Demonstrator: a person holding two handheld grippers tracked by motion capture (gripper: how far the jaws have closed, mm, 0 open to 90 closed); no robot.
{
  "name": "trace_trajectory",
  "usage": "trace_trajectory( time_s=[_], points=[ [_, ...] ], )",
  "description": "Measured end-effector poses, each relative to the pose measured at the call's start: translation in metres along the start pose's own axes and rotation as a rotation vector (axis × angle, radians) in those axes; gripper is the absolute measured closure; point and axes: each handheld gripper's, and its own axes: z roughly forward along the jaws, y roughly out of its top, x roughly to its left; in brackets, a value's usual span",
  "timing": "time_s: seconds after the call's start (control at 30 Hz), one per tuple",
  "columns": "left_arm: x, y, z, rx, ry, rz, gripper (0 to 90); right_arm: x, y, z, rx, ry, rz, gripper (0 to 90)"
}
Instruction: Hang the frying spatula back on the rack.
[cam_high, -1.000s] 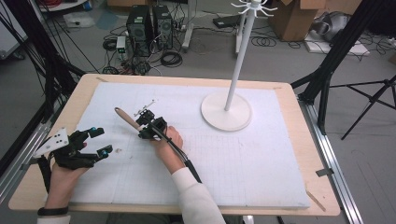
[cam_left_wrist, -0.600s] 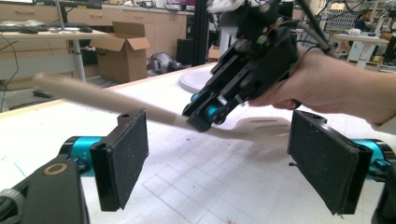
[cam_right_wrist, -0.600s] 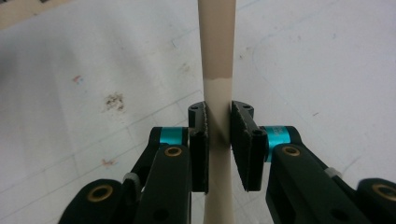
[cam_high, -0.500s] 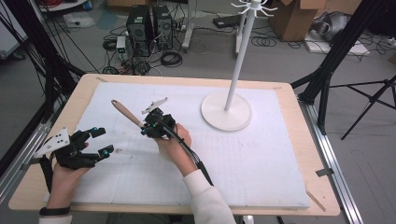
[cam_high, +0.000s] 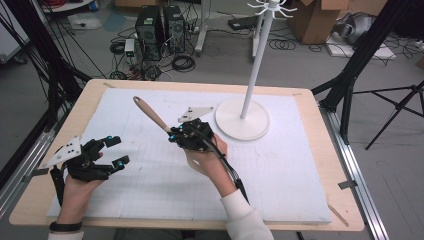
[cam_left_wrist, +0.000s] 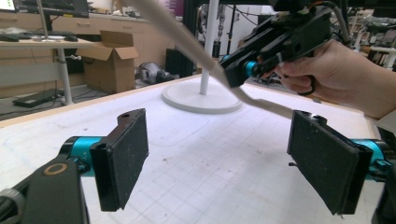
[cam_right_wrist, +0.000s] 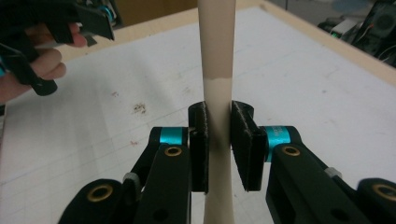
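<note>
A long utensil with a brown wooden handle (cam_high: 150, 115) and a cream lower part (cam_right_wrist: 215, 46) is held above the white mat. My right gripper (cam_high: 176, 136) is shut on it near the join, its pads (cam_right_wrist: 198, 140) pressing either side of the shaft. The handle points to the far left, tilted upward. My left gripper (cam_high: 117, 151) rests at the table's near left, jaws wide open with nothing between them; its pads (cam_left_wrist: 123, 154) frame the right gripper (cam_left_wrist: 243, 70) and the utensil (cam_left_wrist: 187, 42) farther off.
A white stand (cam_high: 242, 120) with a round base and tall pole (cam_high: 255, 65) sits on the gridded white mat (cam_high: 280, 165) at the far right of centre. The wooden table edge (cam_high: 345, 200) runs around the mat. Cables and computer cases lie on the floor beyond.
My right gripper has lifted the utensil and carried it to the right and farther away, toward the stand's base. The left gripper has stayed put.
</note>
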Motion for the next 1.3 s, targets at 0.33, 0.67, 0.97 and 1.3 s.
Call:
trace_trajectory(
  time_s=[0.33, 0.67, 0.97, 1.3],
  points=[
    [-0.014, 0.007, 0.021, -0.009, -0.017, 0.002, 20.9, -0.006, -0.028, -0.062, -0.155, -0.068, -0.011, 77.5],
    [-0.03, 0.026, 0.043, -0.07, -0.04, -0.007, 20.8, -0.001, -0.047, -0.089, -0.256, -0.119, -0.021, 77.4],
    [-0.047, 0.043, 0.066, -0.109, -0.057, -0.025, 20.9, 0.002, -0.058, -0.1, -0.317, -0.142, -0.018, 77.4],
    [-0.063, 0.061, 0.093, -0.117, -0.047, 0.006, 20.2, 0.009, -0.058, -0.1, -0.34, -0.152, -0.034, 77.4]
  ],
)
